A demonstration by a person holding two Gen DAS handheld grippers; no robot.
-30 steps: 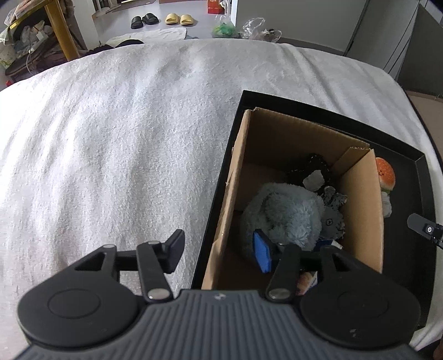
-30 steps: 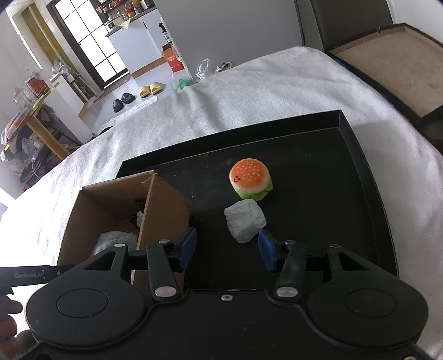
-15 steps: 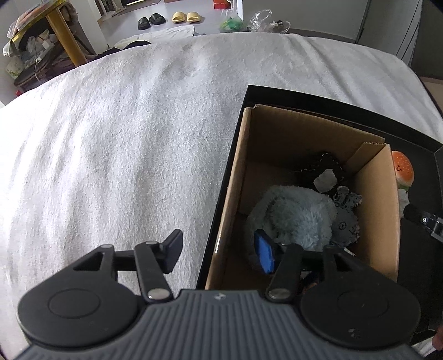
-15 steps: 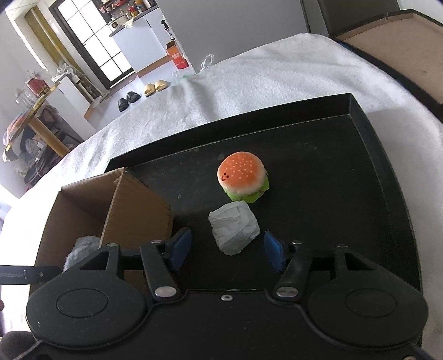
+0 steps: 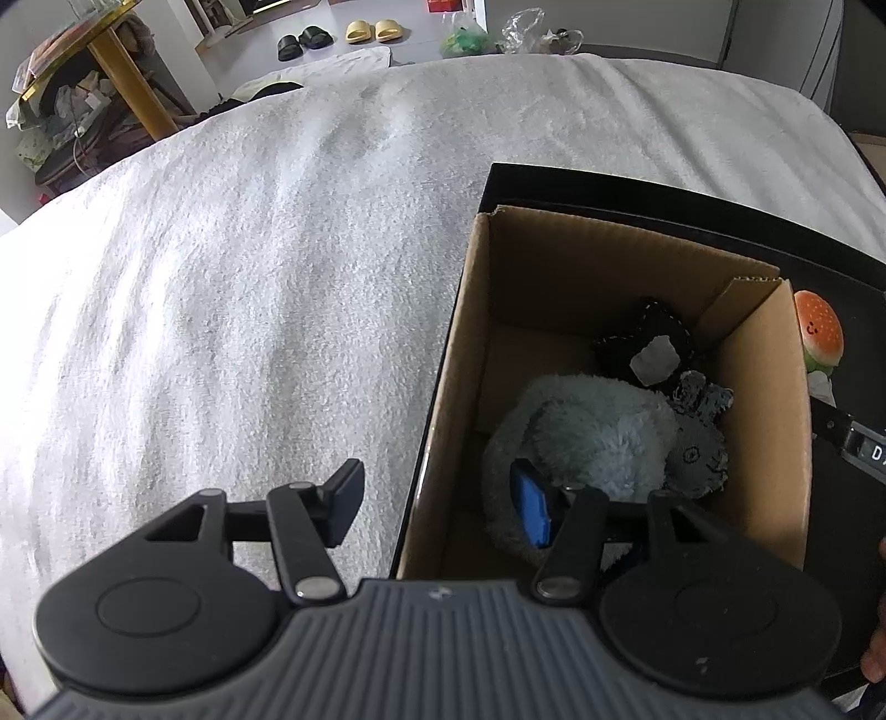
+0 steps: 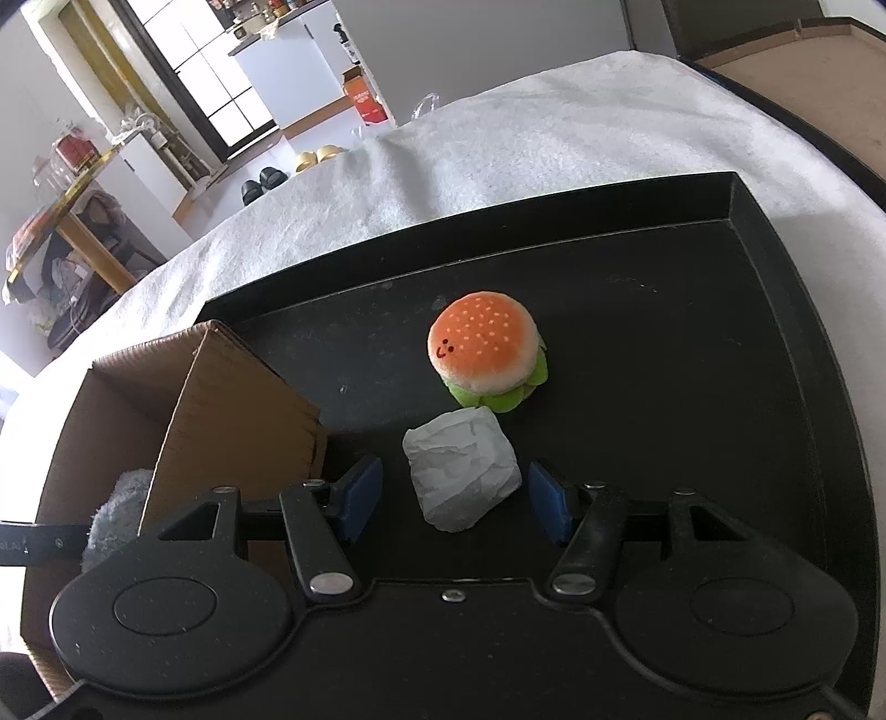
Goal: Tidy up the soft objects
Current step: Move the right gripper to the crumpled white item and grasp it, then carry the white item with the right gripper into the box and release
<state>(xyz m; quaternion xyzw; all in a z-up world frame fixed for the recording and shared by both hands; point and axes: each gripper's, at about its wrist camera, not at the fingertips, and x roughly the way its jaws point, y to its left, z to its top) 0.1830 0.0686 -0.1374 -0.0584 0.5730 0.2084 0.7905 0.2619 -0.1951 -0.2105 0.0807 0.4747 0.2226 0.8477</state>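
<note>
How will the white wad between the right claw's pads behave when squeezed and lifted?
The wad looks like crumpled paper or cloth, so it probably crushes and feels light. Its creased faces suggest little slip. It sits flat on the tray, unlikely to roll.

Room beyond the white towelling cover [image 5: 232, 310]: pale floor [image 5: 410, 11] with one black pair of slippers [image 5: 304, 41] and one yellow pair [image 5: 374, 30] side by side. Dark-framed window [image 6: 221, 94] — daylight entering. White cabinet [image 6: 299, 72] beside it. Gold-legged side table [image 5: 116, 66], cluttered — left edge.
</note>
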